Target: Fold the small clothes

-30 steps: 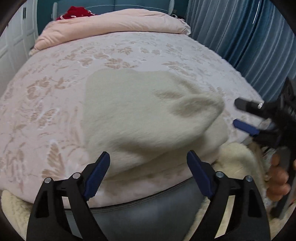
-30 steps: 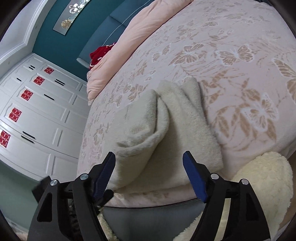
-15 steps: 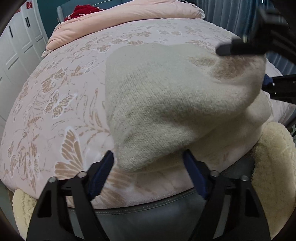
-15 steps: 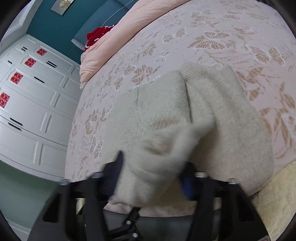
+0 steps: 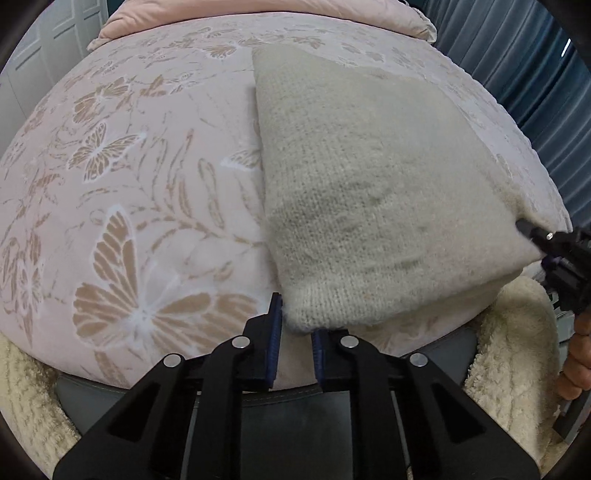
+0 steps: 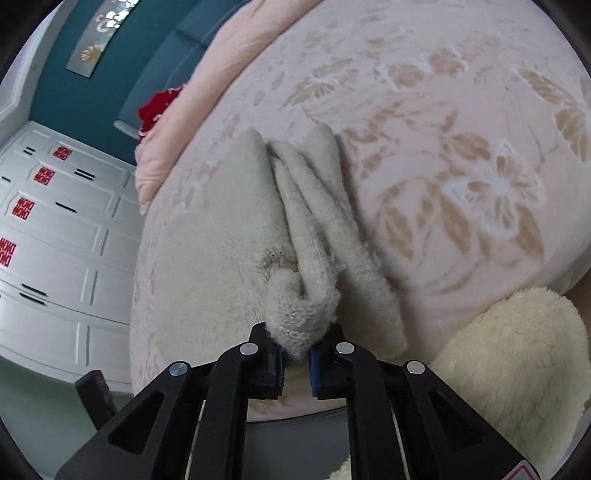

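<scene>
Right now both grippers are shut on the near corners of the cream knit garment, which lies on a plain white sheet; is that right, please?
Not quite: the sheet is pink with tan butterflies, as the left wrist view shows. The left gripper and right gripper are indeed shut on the cream knit garment.

The sweater (image 5: 369, 192) lies on the bed (image 5: 129, 184) at its near edge. Behind the sweater sits a pillow (image 5: 258, 11); a fleece throw (image 5: 517, 350) hangs below it.

A cream knitted sweater (image 5: 369, 192) lies folded over on the pink butterfly bedspread (image 5: 129, 184), near the bedspread's front edge, its near corners bunched and lifted slightly.
</scene>
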Available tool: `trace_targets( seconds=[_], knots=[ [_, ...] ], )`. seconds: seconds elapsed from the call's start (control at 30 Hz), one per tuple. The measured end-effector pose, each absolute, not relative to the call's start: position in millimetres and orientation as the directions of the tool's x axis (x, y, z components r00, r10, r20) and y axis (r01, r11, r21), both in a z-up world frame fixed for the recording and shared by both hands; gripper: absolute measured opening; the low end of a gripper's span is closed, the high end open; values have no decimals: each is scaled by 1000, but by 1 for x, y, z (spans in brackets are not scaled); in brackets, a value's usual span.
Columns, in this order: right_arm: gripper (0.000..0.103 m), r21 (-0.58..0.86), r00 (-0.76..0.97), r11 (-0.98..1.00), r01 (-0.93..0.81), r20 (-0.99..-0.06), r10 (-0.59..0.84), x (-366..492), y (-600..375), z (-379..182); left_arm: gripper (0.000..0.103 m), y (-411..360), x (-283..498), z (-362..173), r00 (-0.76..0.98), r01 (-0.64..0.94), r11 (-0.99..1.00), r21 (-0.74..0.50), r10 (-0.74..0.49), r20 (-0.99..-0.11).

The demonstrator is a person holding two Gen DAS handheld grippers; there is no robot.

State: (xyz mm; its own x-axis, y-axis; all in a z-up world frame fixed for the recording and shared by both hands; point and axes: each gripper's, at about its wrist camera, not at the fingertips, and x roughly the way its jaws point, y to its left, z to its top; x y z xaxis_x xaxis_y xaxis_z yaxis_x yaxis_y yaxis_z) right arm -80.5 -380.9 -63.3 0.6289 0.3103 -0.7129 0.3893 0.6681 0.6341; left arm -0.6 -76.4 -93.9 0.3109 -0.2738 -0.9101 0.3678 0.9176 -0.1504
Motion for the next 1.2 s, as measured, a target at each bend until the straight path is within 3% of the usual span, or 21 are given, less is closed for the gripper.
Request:
trace_targets(
  seconds=[0.1,0.17,0.27,0.33,0.4,0.47,0.53,0.67,0.83,0.87,0.9,0.93,1.07,1.1,1.13,1.2],
  knots=[
    [9,586,635,735,341,-720,279,-75,-371,-49,14,-77,0,-96,304,366,918,-150,-271,-914],
    [9,528,573,762,374,-778,258,-72,-376,-69,14,-78,0,-96,304,371,917,-143,-266,-915],
    [9,606,580,674,422,-752,313,-83,-385,-85,16,-77,-1,-96,307,377,916,-136,-262,-915],
    [15,598,577,692,405,-754,314,-87,-384,-78,20,-74,1,-98,304,380,915,-138,-264,-915],
    [36,524,573,756,393,-782,245,-92,-383,-60,21,-71,3,-94,295,381,912,-153,-277,-915],
    [48,418,612,818,396,-784,105,-102,-383,-30,25,-67,2,-87,301,382,911,-155,-281,-911],
    [59,344,666,859,379,-746,5,-104,-383,1,36,-62,-2,-78,332,376,916,-141,-275,-902],
    [74,386,690,882,269,-717,103,-52,-389,21,49,-57,-1,-79,347,350,929,-121,-248,-905],
    [74,384,556,869,311,-815,161,40,-383,-30,51,-56,4,-84,333,328,939,-107,-220,-917],
    [57,389,517,869,305,-834,192,52,-378,-43,51,-55,4,-85,331,324,940,-108,-219,-918],
    [19,398,481,870,292,-847,226,61,-367,-58,52,-54,4,-86,330,319,942,-104,-214,-919],
    [15,388,455,872,297,-861,228,64,-362,-63,52,-53,4,-88,327,318,943,-101,-209,-921],
    [11,522,657,819,238,-708,260,22,-366,-7,54,-51,6,-91,322,312,945,-96,-201,-925],
    [10,532,688,813,236,-682,246,9,-371,1,58,-51,6,-93,320,308,947,-94,-196,-927],
    [11,516,694,818,256,-687,216,2,-376,-1,60,-51,7,-94,322,304,948,-93,-194,-926],
    [12,428,598,846,318,-783,171,8,-382,-38,60,-52,8,-99,314,302,948,-99,-197,-929]
  ],
)
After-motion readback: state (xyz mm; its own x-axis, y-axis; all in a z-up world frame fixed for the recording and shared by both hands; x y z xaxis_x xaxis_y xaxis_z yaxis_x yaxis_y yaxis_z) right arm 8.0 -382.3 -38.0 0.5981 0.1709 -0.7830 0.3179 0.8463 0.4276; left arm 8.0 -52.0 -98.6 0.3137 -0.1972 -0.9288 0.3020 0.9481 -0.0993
